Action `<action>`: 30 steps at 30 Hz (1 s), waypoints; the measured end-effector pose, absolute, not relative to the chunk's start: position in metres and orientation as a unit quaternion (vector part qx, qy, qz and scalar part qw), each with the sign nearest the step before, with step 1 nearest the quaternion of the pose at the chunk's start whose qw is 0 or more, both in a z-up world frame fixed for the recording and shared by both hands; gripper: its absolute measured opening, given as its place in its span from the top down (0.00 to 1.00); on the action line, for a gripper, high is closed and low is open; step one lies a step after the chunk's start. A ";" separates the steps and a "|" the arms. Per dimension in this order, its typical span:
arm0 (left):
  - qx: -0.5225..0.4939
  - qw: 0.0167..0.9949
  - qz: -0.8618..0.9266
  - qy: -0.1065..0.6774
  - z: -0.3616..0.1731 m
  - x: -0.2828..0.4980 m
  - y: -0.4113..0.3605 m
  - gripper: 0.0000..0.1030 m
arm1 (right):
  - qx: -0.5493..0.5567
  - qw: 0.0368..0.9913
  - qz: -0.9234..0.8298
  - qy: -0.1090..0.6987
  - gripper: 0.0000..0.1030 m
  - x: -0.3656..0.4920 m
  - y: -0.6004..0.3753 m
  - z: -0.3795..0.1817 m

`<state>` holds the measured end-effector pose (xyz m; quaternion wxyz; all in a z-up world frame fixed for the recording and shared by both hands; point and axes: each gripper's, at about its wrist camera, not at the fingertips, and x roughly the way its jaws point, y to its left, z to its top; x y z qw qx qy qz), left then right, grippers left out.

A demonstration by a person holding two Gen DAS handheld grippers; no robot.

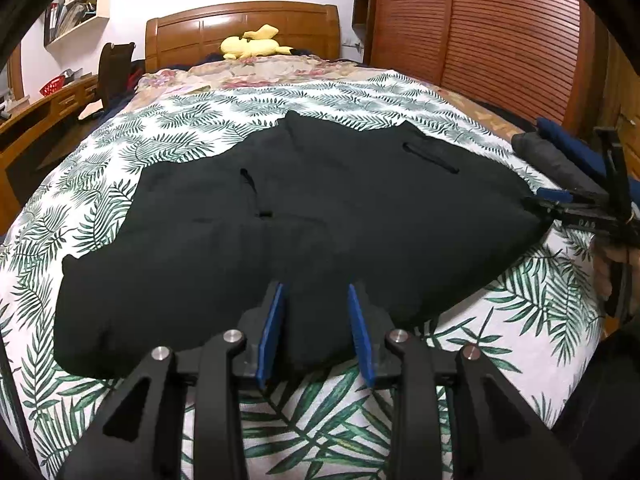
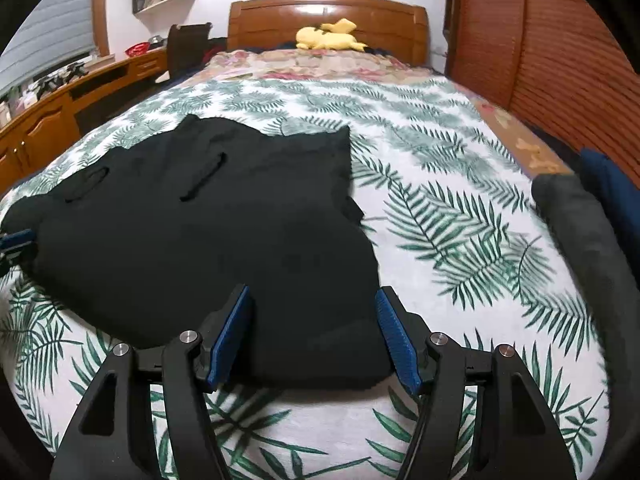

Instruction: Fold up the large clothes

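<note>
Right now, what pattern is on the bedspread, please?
Green fern leaves on white bedspread, clearest in right wrist view.

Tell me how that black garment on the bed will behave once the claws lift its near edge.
The black garment looks floppy: it lies flat, with soft wrinkles, on the leaf-print bedspread. It will probably sag between the left claw and right claw. Being matte cloth, it seems unlikely to slip.

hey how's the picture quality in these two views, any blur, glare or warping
Left wrist view: sharp, strong fisheye bending the bed; glare on the headboard; black garment shows little detail. Right wrist view: same warping, motion smear at the right edge over the grey roll and leaf print.
</note>
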<state>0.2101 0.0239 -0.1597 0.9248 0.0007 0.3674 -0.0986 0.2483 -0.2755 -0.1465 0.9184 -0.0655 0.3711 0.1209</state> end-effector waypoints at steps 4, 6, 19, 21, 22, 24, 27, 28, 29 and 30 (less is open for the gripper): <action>0.008 0.924 -0.093 0.372 -0.162 0.212 0.021 0.70 | -0.041 0.916 0.107 0.385 0.34 0.251 -0.286 -0.146; 0.008 0.923 -0.093 0.372 -0.163 0.212 0.022 0.69 | -0.027 0.911 0.109 0.396 0.33 0.254 -0.288 -0.149; 0.011 0.922 -0.096 0.374 -0.167 0.214 0.025 0.69 | 0.032 0.880 0.183 0.437 0.48 0.257 -0.282 -0.162; 0.011 0.922 -0.097 0.374 -0.168 0.214 0.025 0.69 | 0.029 0.882 0.193 0.429 0.62 0.254 -0.279 -0.159; 0.011 0.922 -0.097 0.375 -0.168 0.214 0.026 0.69 | 0.024 0.884 0.194 0.425 0.68 0.253 -0.278 -0.158; 0.011 0.922 -0.097 0.374 -0.168 0.214 0.025 0.69 | 0.020 0.887 0.193 0.418 0.77 0.253 -0.278 -0.156; 0.012 0.922 -0.097 0.374 -0.167 0.214 0.025 0.69 | 0.029 0.891 0.192 0.411 0.85 0.252 -0.280 -0.152; 0.013 0.922 -0.097 0.374 -0.168 0.214 0.026 0.69 | 0.027 0.891 0.192 0.410 0.88 0.251 -0.280 -0.151; 0.014 0.922 -0.096 0.374 -0.168 0.214 0.026 0.69 | 0.024 0.892 0.191 0.408 0.88 0.251 -0.279 -0.149; 0.015 0.922 -0.096 0.374 -0.168 0.213 0.026 0.69 | 0.020 0.895 0.190 0.404 0.89 0.249 -0.277 -0.147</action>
